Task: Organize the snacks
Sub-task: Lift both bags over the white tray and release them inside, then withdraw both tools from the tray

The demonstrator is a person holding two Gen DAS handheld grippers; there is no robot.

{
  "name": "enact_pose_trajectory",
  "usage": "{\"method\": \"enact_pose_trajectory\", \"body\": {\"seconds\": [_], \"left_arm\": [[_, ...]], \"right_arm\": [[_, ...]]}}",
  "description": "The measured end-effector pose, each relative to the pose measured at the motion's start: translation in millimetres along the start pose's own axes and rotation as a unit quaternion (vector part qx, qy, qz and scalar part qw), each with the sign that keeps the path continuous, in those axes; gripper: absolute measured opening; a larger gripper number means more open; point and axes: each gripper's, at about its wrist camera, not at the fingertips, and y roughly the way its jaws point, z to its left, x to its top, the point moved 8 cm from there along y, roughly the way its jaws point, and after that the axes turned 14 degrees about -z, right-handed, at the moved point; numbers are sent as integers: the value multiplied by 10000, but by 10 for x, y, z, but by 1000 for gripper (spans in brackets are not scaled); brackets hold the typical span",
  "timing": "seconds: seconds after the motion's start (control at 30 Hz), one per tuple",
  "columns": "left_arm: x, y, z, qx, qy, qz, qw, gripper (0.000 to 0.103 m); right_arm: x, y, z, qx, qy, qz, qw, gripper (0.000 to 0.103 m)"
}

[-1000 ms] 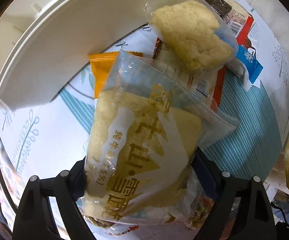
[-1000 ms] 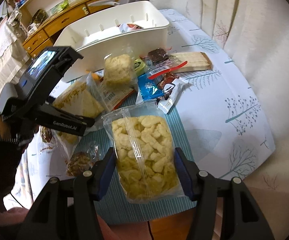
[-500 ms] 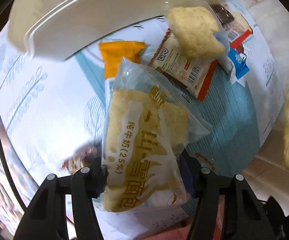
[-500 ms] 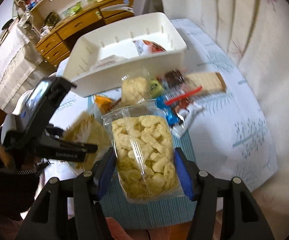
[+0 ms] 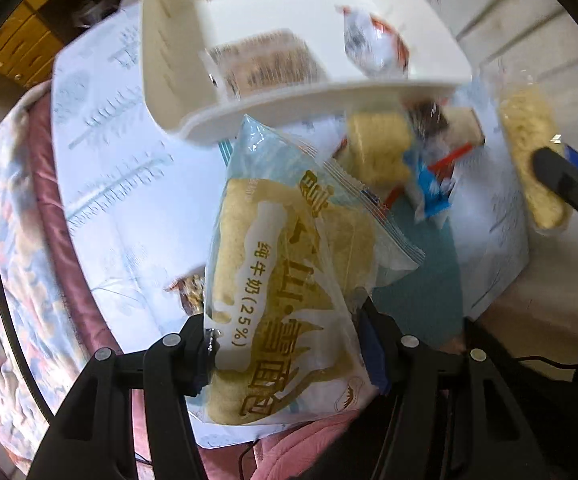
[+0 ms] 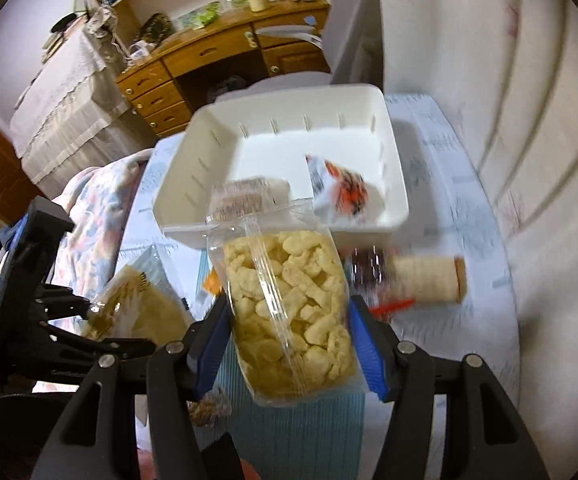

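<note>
My left gripper [image 5: 287,356] is shut on a clear packet of bread with gold lettering [image 5: 285,280], held in the air above the table. In the right wrist view my right gripper [image 6: 289,332] is shut on a clear bag of pale puffed snacks [image 6: 289,300], also lifted. Beyond both stands the white bin [image 5: 329,92], holding a brown cracker packet [image 5: 265,64] and a red-and-white packet [image 5: 373,48]. The bag of puffs [image 5: 529,152] also shows at the right of the left wrist view. The bread [image 6: 141,312] appears at the lower left of the right wrist view.
Loose snacks lie between the bin and the teal mat [image 5: 421,276]: a pale puffy packet [image 5: 377,148], a blue packet [image 5: 429,188], a long wafer packet [image 6: 425,280]. A small brown snack [image 6: 209,404] lies near the front. A wooden desk [image 6: 217,52] stands behind.
The left jaws closed in on the bread, then lifted it off the table. The right gripper rose with the puffs toward the bin, whose inside now shows in both views.
</note>
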Motion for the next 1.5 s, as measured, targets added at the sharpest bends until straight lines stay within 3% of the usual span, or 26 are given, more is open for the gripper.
{"method": "enact_pose_trajectory", "body": {"seconds": [0.37, 0.57, 0.87, 1.03, 1.1, 1.17, 1.27, 1.5], "left_arm": [[833, -384, -251, 112, -363, -910, 9951, 59], [1361, -421, -269, 163, -821, -1487, 9853, 60], [1781, -189, -245, -119, -1255, -1990, 9719, 61], [1859, -87, -202, -96, -1311, -2179, 9671, 65], [1861, -54, -189, 5, -1359, -2134, 9675, 73], [1848, -40, -172, -19, -1518, -2098, 9659, 81], [1833, -93, -135, -3, -1586, -2159, 9635, 87], [1627, -274, -42, 132, -1683, -2242, 9598, 89]], "right_arm": [[670, 244, -86, 394, -309, -295, 9983, 58], [952, 394, -172, 405, -477, -567, 9964, 59], [1209, 602, -281, 493, -585, -1055, 9915, 59], [1251, 736, -338, 614, -519, -1148, 9901, 59], [1247, 806, -370, 641, -462, -1093, 9909, 63], [1236, 848, -409, 578, -383, -1046, 9921, 74], [1239, 850, -408, 616, -309, -1051, 9921, 79], [1177, 758, -368, 743, -54, -935, 9928, 80]]}}
